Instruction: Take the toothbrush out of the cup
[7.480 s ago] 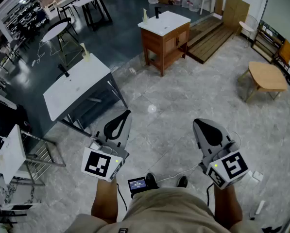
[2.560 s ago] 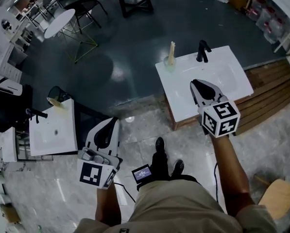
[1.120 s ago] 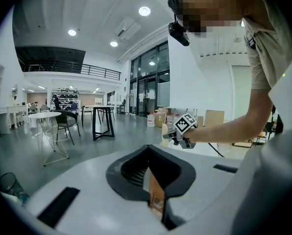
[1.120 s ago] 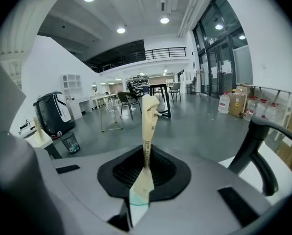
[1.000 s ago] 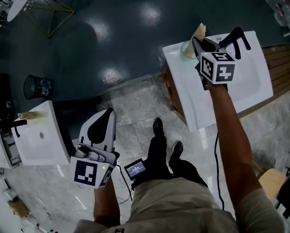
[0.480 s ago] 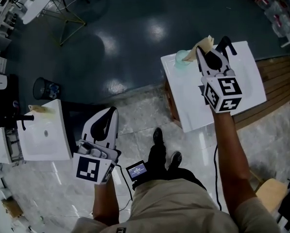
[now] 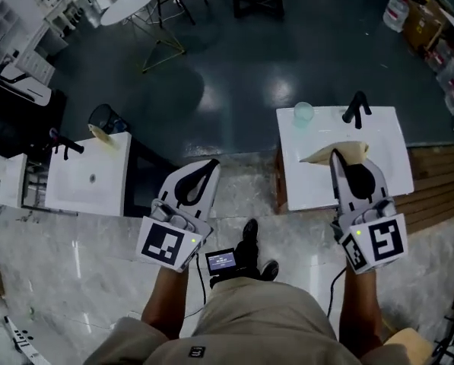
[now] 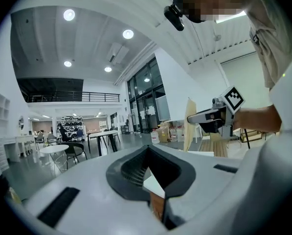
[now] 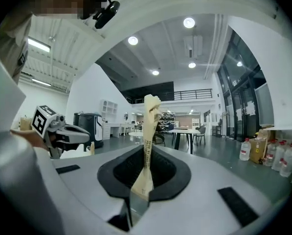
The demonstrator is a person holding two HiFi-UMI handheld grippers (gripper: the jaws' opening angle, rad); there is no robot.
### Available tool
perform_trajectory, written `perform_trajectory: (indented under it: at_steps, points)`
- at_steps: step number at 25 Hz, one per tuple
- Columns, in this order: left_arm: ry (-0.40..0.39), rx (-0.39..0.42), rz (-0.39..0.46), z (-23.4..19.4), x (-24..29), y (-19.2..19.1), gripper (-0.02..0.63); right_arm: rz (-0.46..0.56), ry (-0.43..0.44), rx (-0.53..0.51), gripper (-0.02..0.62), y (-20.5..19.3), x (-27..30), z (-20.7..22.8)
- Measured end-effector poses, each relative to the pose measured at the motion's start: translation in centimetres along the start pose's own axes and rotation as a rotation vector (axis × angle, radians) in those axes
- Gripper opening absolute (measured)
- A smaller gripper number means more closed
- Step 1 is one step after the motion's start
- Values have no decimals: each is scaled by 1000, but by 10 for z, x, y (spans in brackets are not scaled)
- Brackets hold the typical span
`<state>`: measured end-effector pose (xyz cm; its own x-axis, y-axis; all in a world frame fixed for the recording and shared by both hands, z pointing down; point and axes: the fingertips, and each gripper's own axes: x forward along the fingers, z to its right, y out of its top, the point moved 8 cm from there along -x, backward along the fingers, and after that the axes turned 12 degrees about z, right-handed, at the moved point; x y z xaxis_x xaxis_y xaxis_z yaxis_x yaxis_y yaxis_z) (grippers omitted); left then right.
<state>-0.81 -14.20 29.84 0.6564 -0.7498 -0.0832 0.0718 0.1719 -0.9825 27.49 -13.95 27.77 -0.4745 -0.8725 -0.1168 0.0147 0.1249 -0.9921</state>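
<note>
**While the Cup Stands Alone, the Toothbrush Sits in the Right Jaws**

Where the right gripper (image 7: 335,156) reaches out in front of the person, its jaws pinch the toothbrush (image 7: 320,156) by the lower end of its handle. The right gripper view shows the pale, cream-coloured brush rising almost upright from between the two jaws, head uppermost, with the handle widening where they close on it. In the head view the brush shows as a tan wedge lying across the white bench (image 7: 382,175), over its basin.

The cup (image 7: 303,112) is a small clear one. It stands on the far left corner of that bench, just beside the black tap (image 7: 355,109) and well apart from the brush. The brush is clear of the cup and does not touch it.

The left gripper (image 7: 210,165) is held out level beside the right one, over the stone floor (image 7: 82,257) and short of the bench. Its jaws are pressed together and hold nothing.

A second white washstand (image 7: 90,181) stands off to the left, with a black tap of its own. A small lit screen (image 7: 222,261) hangs at the person's waist between the two arms.
</note>
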Motion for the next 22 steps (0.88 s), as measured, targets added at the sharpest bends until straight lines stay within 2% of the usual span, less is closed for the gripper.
perform_trajectory:
  at_steps: [3,10,22]
  points:
    - [21,19,19,19,-23,21,6,22,37,-8,26,21,-27,-23]
    - [145,35,16,49,-77,45,6,51,126,-3,26,40,-58,-51]
    - [355,77,-20,25,-158,60,6,63,296,49,26,41,-43,-111]
